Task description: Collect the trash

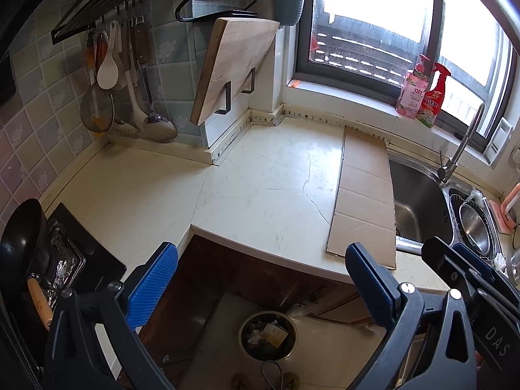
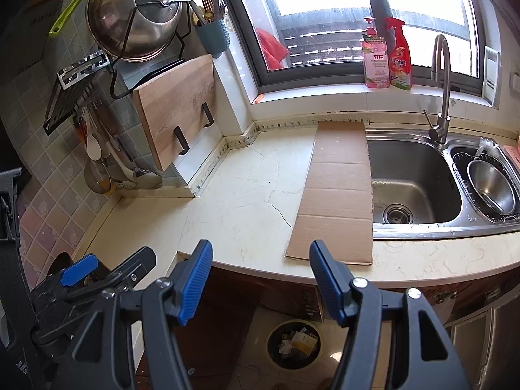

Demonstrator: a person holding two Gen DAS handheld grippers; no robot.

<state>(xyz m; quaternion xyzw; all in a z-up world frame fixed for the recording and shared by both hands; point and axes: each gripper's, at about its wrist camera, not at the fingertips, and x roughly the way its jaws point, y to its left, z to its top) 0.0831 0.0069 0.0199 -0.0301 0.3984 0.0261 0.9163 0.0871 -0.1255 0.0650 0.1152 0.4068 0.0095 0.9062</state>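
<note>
A flat strip of brown cardboard (image 1: 364,195) (image 2: 338,191) lies on the pale stone counter (image 1: 260,182) (image 2: 227,195), its right edge along the sink. On the floor below the counter stands a round trash bin (image 1: 268,334) (image 2: 295,341) with crumpled paper and wrappers in it. My left gripper (image 1: 260,279) hangs open in front of the counter edge, above the bin, with nothing between its blue pads. My right gripper (image 2: 260,276) is open too and holds nothing; it hovers just short of the cardboard's near end. Each gripper shows at the edge of the other's view.
A steel sink (image 2: 412,182) with a tall faucet (image 2: 440,87) lies right of the cardboard, with a metal bowl (image 2: 494,185) in its small basin. Two cleaner bottles (image 2: 386,55) stand on the window sill. A wooden board (image 2: 178,107) and hanging utensils (image 1: 126,87) line the wall. A black wok (image 1: 19,247) sits at the left.
</note>
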